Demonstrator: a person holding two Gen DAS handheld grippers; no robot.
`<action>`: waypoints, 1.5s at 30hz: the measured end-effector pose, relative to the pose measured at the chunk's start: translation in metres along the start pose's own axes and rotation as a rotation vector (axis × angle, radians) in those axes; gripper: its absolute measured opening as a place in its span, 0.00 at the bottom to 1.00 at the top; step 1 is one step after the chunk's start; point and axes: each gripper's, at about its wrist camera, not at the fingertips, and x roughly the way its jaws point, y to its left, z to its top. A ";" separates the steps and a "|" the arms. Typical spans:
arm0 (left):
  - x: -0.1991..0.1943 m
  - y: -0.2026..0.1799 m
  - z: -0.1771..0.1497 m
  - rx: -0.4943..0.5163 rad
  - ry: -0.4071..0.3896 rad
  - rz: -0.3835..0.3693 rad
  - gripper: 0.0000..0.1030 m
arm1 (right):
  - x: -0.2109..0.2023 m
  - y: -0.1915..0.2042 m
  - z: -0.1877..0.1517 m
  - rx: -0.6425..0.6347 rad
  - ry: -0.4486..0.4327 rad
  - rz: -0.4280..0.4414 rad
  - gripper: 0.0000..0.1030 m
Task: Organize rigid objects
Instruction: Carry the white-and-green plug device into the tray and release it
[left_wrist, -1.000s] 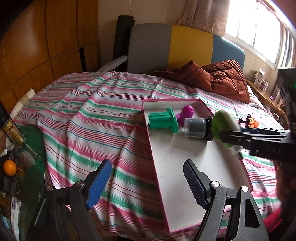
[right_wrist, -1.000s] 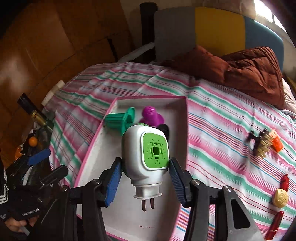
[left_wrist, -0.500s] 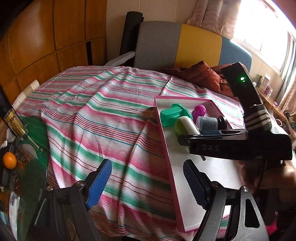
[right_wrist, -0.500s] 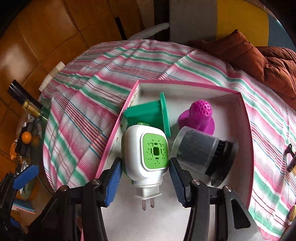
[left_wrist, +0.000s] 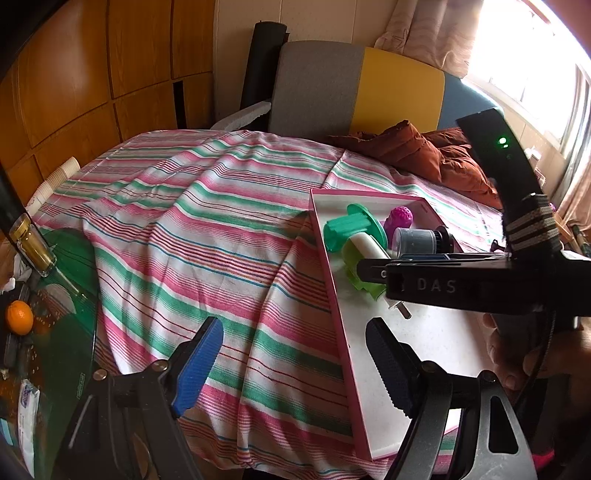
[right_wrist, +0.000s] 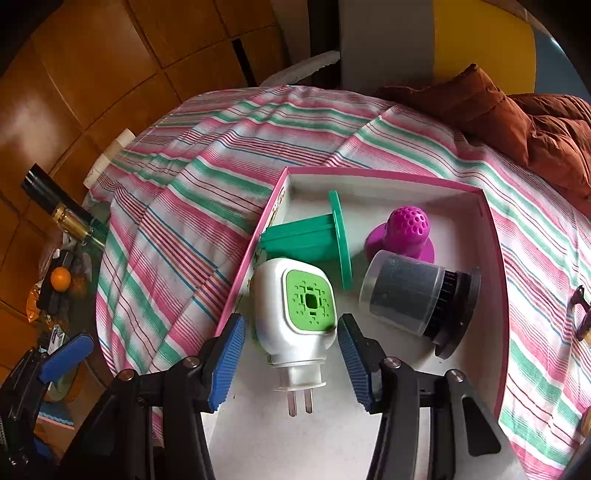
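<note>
Ahead of both grippers, the pink-rimmed tray (right_wrist: 495, 258) holds the sorted pieces. The white-and-green plug-in device (right_wrist: 295, 314) lies between the right gripper (right_wrist: 291, 354) pads, which stand slightly clear; withdraw straight back. The left gripper (left_wrist: 295, 362) gapes empty.

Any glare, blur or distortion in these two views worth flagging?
Left wrist view: window blown out at upper right, strong fisheye bending, dark corners. Right wrist view: evenly lit, sharp on the plug-in device and tray; wood panels soft at the edges.
</note>
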 end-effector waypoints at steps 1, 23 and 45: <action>0.000 0.000 0.000 0.000 -0.001 0.001 0.78 | -0.002 0.000 0.000 0.003 -0.004 0.003 0.51; -0.006 0.000 -0.005 0.005 -0.001 0.008 0.78 | -0.025 0.009 -0.013 0.004 -0.078 0.047 0.38; -0.002 -0.012 -0.001 0.023 -0.002 -0.022 0.78 | -0.066 -0.024 -0.029 0.050 -0.142 -0.027 0.36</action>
